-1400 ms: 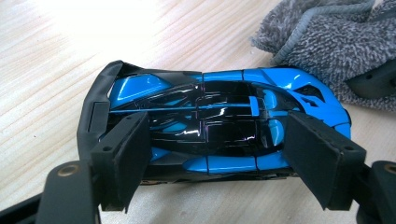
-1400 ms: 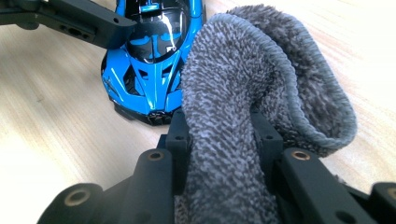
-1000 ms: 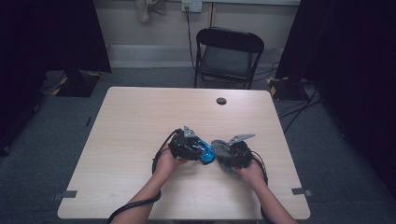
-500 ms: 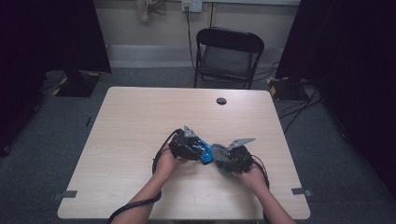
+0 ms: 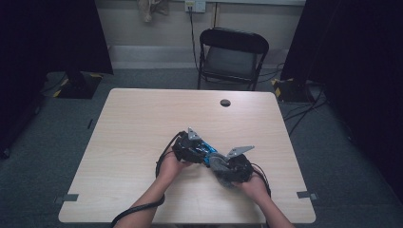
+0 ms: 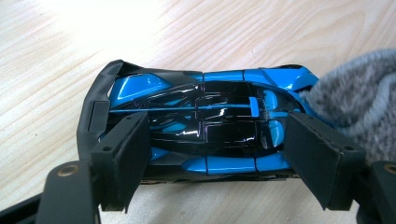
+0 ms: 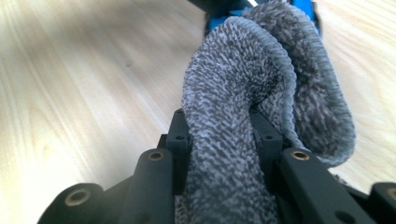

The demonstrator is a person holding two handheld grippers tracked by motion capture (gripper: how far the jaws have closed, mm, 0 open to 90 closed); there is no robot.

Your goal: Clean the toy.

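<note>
Toy car [image 6: 205,126], blue and black, sits on our table [image 5: 142,123] near its front middle, gripped end to end by our left gripper [image 6: 217,154], whose jaws stand wide around it. Our right gripper [image 7: 222,135] pinches a grey cloth [image 7: 261,93], which touches the car's end.

car [image 6: 205,126]: right end hidden behind cloth [image 6: 359,116] at right of frame, underside out of sight | cloth: cut by right edge in left gripper view, lower part hidden between jaws in right gripper view | car in right gripper view [image 7: 233,9]: mostly behind cloth, cut by top edge, blurred
</note>
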